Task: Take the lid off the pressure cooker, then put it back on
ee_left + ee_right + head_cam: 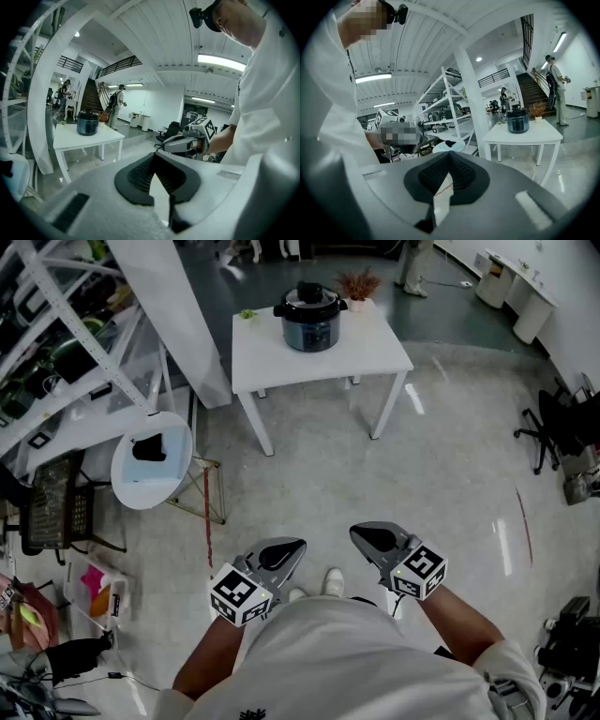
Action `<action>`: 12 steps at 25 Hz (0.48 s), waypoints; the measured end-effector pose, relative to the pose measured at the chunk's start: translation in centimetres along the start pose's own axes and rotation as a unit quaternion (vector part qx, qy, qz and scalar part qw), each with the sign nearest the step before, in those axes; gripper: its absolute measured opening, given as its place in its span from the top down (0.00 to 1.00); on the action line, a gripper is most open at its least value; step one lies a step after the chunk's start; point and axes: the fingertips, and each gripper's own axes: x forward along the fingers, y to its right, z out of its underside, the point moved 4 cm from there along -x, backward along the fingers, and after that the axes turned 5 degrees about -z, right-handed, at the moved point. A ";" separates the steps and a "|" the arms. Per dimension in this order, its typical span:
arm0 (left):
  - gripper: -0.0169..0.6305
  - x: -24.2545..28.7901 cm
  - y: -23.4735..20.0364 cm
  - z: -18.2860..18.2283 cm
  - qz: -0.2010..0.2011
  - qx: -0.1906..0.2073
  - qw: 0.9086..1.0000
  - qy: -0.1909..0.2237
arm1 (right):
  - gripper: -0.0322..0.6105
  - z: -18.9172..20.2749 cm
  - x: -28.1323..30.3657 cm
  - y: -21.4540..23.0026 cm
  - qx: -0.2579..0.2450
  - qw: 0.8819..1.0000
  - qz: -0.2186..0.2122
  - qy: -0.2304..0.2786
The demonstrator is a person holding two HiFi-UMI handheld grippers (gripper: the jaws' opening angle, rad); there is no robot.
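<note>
The dark pressure cooker [309, 320] with its black lid [309, 296] on stands on the white table [272, 357] at the far side of the room. It also shows small in the left gripper view [87, 123] and the right gripper view [518, 121]. Both grippers are held close to my body, far from the table. The jaws of my left gripper [298, 546] [153, 154] meet at the tip with nothing held. My right gripper [356, 532] [449, 153] is likewise shut and empty.
A dried plant in a pot [358, 285] stands beside the cooker. A small round white table [150, 465] with a black object and a white shelf rack [56, 334] are at the left. A slanted white column [178, 315] rises left of the table. Office chairs [553, 427] stand right.
</note>
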 end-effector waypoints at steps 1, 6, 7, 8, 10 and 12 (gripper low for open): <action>0.97 0.4 -0.3 -0.2 0.000 0.000 1.000 0.000 | 0.94 -0.1 0.1 0.5 -0.002 1.000 0.000 0.000; 0.97 2.7 -1.1 -1.0 -0.001 0.004 1.000 0.000 | 0.94 -0.6 -0.1 3.0 -0.008 1.000 0.000 0.003; 0.97 3.1 -1.1 -1.0 -0.002 0.004 1.000 -0.001 | 0.94 -0.6 -0.2 3.5 -0.007 1.000 0.001 0.003; 0.97 3.6 -1.2 -1.2 -0.003 0.004 1.000 -0.001 | 0.93 -0.5 -0.4 4.1 -0.006 1.000 0.002 0.002; 0.97 4.5 -1.3 -1.5 -0.007 0.003 1.000 -0.001 | 0.93 -0.4 -0.7 5.2 0.000 1.000 0.004 0.002; 0.97 5.4 -1.3 -1.8 -0.009 0.002 1.000 -0.003 | 0.93 -0.7 -1.2 6.3 0.005 1.000 -0.002 0.015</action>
